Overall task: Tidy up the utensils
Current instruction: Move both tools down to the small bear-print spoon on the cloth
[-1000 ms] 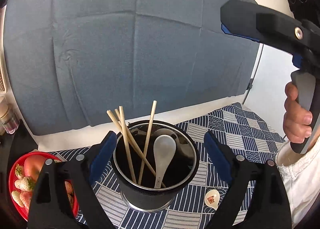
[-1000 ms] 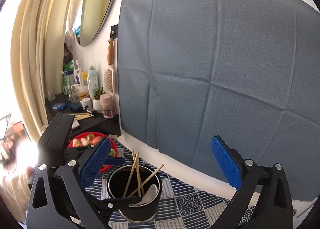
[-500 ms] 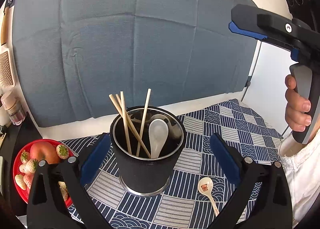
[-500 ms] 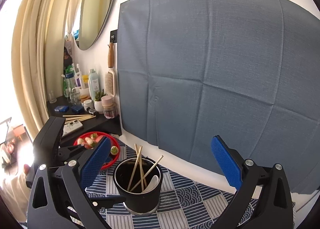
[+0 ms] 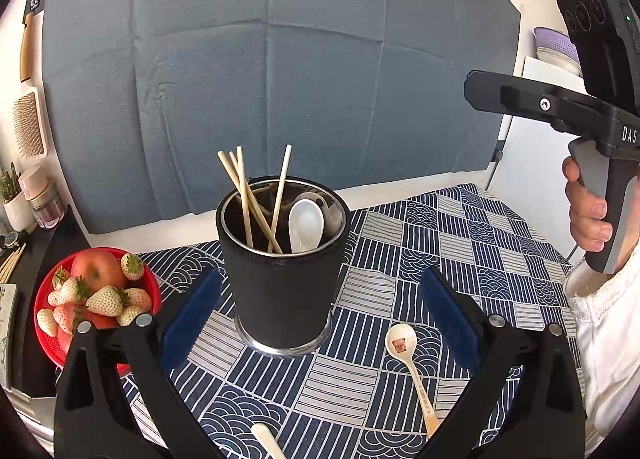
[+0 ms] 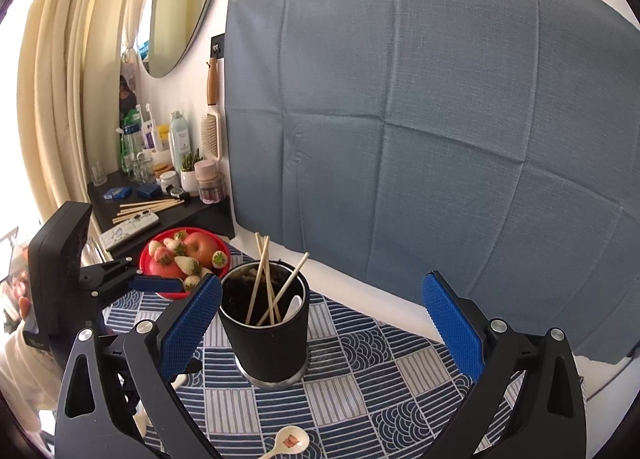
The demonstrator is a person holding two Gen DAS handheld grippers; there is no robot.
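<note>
A black utensil cup (image 5: 283, 283) stands on the blue patterned tablecloth (image 5: 460, 231). It holds several wooden chopsticks (image 5: 248, 199) and a white spoon (image 5: 306, 225). A small white spoon with a bear print (image 5: 404, 347) lies on the cloth to the cup's right, and another white spoon's end (image 5: 266, 439) shows near the front. My left gripper (image 5: 320, 319) is open and empty, just in front of the cup. My right gripper (image 6: 320, 331) is open and empty; the cup (image 6: 266, 333) stands before it, and the bear spoon (image 6: 290, 441) lies below.
A red bowl of strawberries and an apple (image 5: 94, 295) sits left of the cup. A dark shelf with bottles, jars and chopsticks (image 6: 160, 195) stands at the left. A grey-blue cloth (image 6: 420, 139) hangs on the wall behind. The right gripper's handle (image 5: 600, 163) shows at the right.
My left gripper has drawn back from the cup, which it straddled before; the bear spoon and another spoon's end came into view. The right gripper rose and pulled back a little.
</note>
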